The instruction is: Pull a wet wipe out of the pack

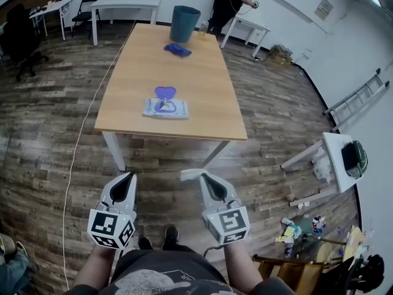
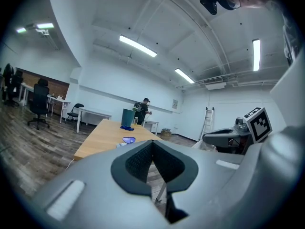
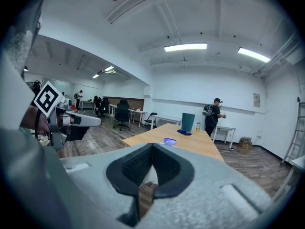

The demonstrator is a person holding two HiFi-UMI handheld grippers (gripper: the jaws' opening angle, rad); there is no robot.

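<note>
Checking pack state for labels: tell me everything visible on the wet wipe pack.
The wet wipe pack is a soft-looking pale packet with blue-purple print, lying flat on the wooden table near its front edge. Its purple lid is flipped open toward the far side. Only the table touches it; a white wipe sits in the right tool, well away.

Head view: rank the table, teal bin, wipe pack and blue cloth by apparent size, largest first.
1. table
2. wipe pack and teal bin, about alike; the bin stands farther off
3. blue cloth
</note>
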